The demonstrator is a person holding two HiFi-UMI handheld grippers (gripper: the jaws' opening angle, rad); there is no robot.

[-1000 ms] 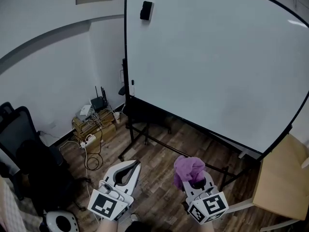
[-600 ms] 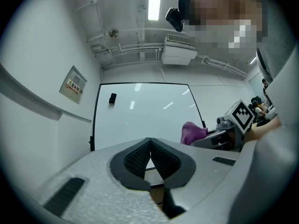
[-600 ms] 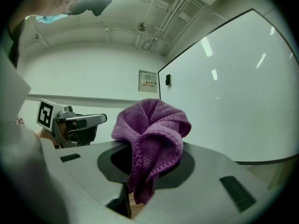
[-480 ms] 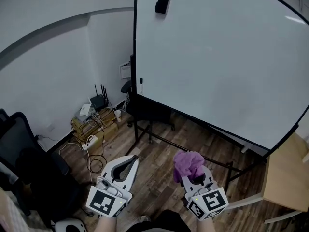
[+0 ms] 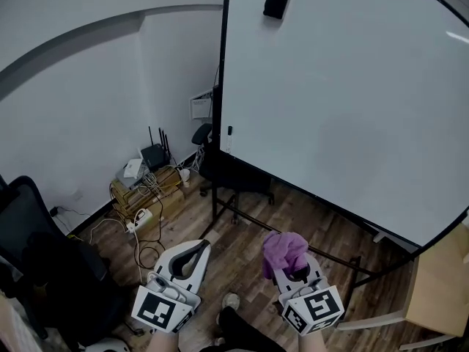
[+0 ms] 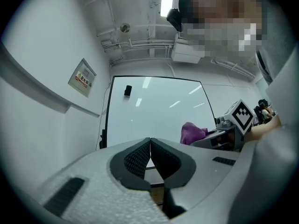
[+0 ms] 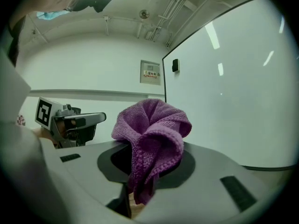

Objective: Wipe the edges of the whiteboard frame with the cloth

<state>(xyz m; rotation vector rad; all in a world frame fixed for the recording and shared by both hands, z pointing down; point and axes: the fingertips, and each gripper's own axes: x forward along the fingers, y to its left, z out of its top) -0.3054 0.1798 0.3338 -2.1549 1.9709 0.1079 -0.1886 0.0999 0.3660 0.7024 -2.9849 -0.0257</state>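
Far left there's a dark office chair (image 5: 33, 229), then a heap of boxes and cables (image 5: 146, 189) by the wall. Neither is in my way.

My left gripper (image 5: 196, 248) is low over the wood floor (image 5: 249, 233). Its own view shows the pads pressed together w/ nothing between them, so it's closed and idle.

Next along is the black frame (image 5: 223, 64) of the whiteboard (image 5: 352, 108). Its left upright and the long bottom rail are both in reach of sight, but well apart from both tools. A small black object (image 5: 277, 0) sits high on the board; can't tell what it is.

The right gripper (image 5: 294, 270) is clamped on the purple cloth (image 5: 284, 251). The cloth is bunched, most of it standing up above the jaws, w/ a tail hanging down through the gap. It touches nothing but the gripper.

At far right, a light table (image 5: 440, 299) stands near the board's lower corner.

My read: this is the approach. Cloth is secured, no wiping begun, approx. zero edge covered.

Next I need to raise the right gripper and go fwd until the bunched part meets a frame edge, prob. the left upright as it's nearest. Then I'd run along it w/ steady pressure, keeping fabric on the frame and the hard jaws off it.
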